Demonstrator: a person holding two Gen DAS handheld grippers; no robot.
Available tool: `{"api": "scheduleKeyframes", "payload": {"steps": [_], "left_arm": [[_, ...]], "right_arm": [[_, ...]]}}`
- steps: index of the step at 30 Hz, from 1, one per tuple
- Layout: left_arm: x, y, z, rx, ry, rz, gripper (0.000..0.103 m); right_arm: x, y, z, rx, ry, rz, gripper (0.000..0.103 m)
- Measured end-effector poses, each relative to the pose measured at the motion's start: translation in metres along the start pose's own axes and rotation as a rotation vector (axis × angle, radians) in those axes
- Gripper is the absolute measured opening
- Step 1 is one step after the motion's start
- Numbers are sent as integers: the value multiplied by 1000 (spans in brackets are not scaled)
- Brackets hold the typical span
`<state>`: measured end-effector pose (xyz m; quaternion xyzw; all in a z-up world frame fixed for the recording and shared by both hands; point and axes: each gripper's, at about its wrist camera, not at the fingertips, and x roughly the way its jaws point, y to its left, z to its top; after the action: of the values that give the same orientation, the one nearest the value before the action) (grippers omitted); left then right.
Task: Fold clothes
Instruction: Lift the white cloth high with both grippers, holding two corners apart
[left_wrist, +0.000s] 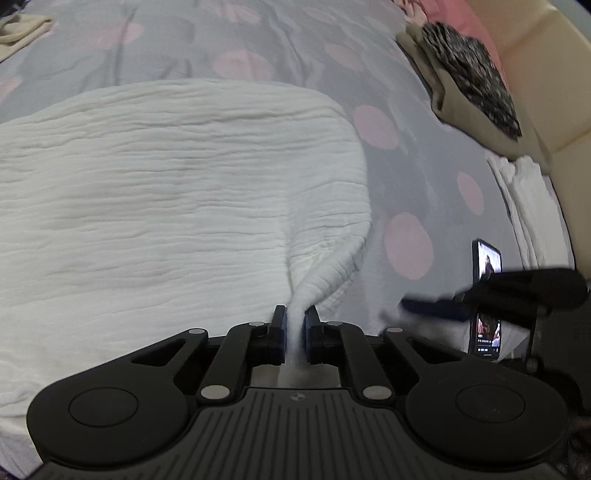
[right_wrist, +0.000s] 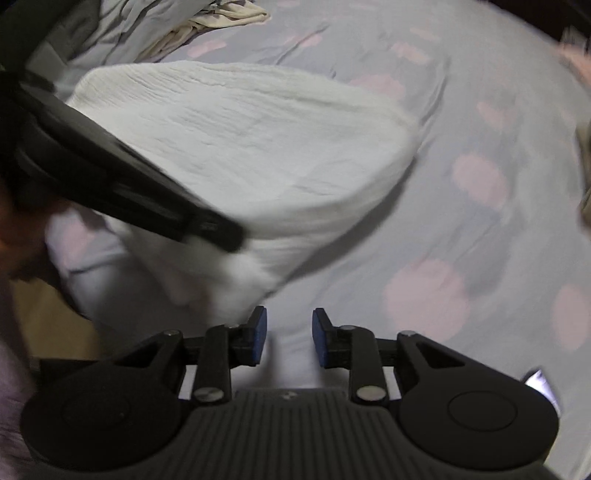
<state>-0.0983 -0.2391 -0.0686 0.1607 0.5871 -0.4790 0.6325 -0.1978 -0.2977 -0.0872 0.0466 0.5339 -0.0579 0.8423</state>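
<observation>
- a crinkled white cotton garment (left_wrist: 166, 177), spread mid-frame on the grey bedsheet with pink spots (left_wrist: 406, 155), is being pinched at its twisted corner by the left gripper (left_wrist: 294, 328).
- the right gripper (right_wrist: 289, 332) is being held wide apart, gripping nothing.
- the cloth is being judged light, limp and non-slippery; hems and corners are being favoured for holds.

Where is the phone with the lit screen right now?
In the left wrist view, the phone stands at the right, on the bedsheet beside white folded cloth, partly behind the right tool.
</observation>
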Motion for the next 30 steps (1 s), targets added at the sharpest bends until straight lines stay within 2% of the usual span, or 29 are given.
{"api": "scheduleKeyframes", "payload": {"steps": [3,5,6,9,12,15,28,30], "left_arm": [[-3,9,-1,-32,-5,-20,7],[-4,15,-2,-50,-7,-33,7],[-4,16,-3,-55,-7,-37,7],[-4,19,-4,-64,-7,-51,7],[-4,23,-6,-67,-8,-59,7],[-3,25,-6,-64,-8,-64,7],[-10,34,-12,-56,-5,-89,7],[-13,35,-14,-55,-10,-93,7]], "right_arm": [[3,4,4,-181,-54,-129,32],[7,10,3,-358,-104,-241,40],[10,12,1,-469,-133,-304,46],[27,21,-12,-875,-167,-478,51],[46,22,-28,-1204,-175,-560,55],[57,16,-28,-1346,-195,-559,56],[90,6,-5,-1583,-266,-628,58],[97,7,-1,-1602,-269,-625,54]]}}
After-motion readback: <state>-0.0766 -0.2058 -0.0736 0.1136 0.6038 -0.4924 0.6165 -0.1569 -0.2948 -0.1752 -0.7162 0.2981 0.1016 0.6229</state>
